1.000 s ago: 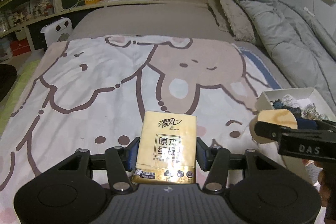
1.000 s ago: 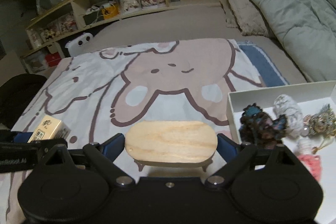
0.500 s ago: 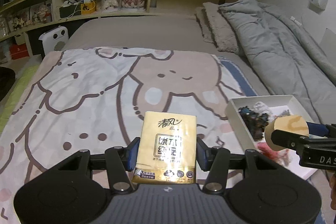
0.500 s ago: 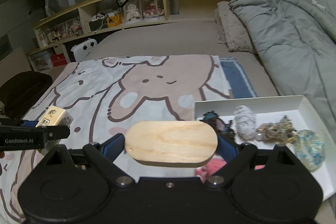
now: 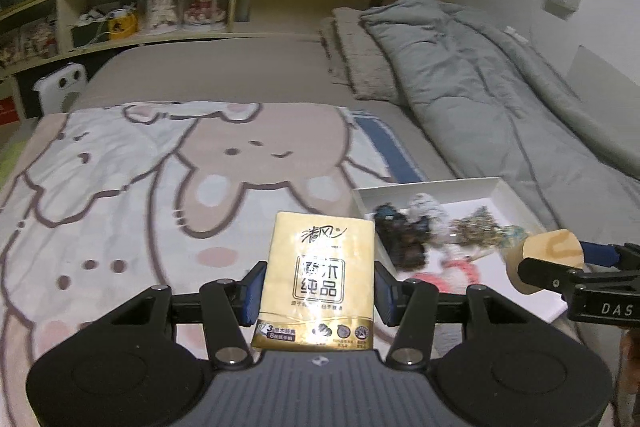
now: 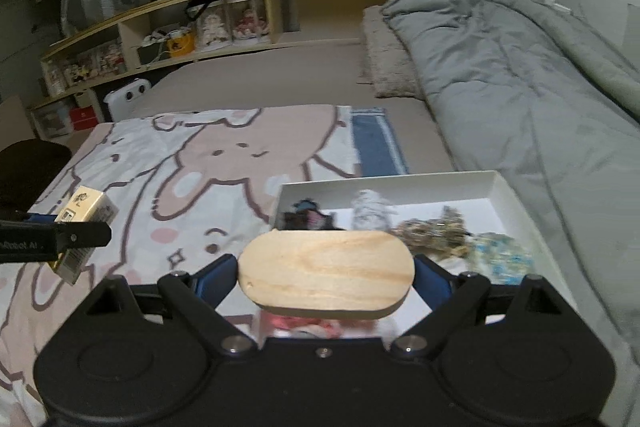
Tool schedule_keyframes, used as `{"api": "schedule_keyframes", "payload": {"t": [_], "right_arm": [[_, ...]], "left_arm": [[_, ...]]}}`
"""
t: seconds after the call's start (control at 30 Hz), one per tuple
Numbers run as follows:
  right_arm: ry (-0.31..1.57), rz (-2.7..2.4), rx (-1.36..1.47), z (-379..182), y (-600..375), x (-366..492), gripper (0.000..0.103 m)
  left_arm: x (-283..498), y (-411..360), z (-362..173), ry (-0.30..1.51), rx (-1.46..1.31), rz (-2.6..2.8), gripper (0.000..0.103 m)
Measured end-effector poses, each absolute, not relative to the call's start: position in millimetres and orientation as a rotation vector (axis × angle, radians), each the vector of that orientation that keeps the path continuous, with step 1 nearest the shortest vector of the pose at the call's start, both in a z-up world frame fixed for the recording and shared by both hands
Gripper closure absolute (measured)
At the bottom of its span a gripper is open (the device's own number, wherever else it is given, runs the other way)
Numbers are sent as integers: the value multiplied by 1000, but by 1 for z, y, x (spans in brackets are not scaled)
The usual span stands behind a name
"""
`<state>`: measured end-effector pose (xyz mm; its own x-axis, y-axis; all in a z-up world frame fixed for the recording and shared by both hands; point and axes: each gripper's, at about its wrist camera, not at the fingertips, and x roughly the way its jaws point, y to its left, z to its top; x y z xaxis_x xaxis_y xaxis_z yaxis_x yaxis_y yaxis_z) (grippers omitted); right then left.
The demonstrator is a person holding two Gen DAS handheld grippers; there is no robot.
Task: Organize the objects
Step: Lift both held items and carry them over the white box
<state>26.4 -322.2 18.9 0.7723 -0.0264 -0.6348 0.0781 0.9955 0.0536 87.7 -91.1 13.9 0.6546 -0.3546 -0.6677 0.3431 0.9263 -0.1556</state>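
Observation:
My left gripper (image 5: 319, 285) is shut on a gold tissue pack (image 5: 320, 275), held flat above the cartoon-rabbit blanket (image 5: 160, 179). My right gripper (image 6: 326, 273) is shut on an oval wooden piece (image 6: 326, 273), gripped by its two ends. It hangs over the near edge of a white tray (image 6: 506, 187) that holds several hair ties and trinkets (image 6: 436, 229). In the left wrist view the wooden piece (image 5: 546, 253) shows end-on at the right, just past the tray (image 5: 504, 189). The right wrist view shows the tissue pack (image 6: 86, 211) at the far left.
A grey duvet (image 5: 500, 87) and pillow (image 5: 356, 59) lie along the right side of the bed. A wooden shelf (image 5: 160, 11) with dolls and boxes runs behind the bed. A white device (image 5: 60, 87) stands at the back left. A dark chair (image 6: 28, 167) sits left.
Both grippers have pulled back and risen with their loads still held. The tray now shows whole in both views, and more of the bed and shelf has come into sight.

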Motion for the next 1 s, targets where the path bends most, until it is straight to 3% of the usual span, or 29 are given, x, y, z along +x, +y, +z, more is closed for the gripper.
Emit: {"api": "schedule_keyframes", "payload": {"t": [0.53, 1.0], "right_arm": [[701, -181, 128, 6, -421, 1, 9], [747, -190, 145, -24, -480, 2, 9]], "left_arm": [[80, -215, -8, 807, 4, -598, 49], [81, -312, -65, 896, 55, -749, 49]]}}
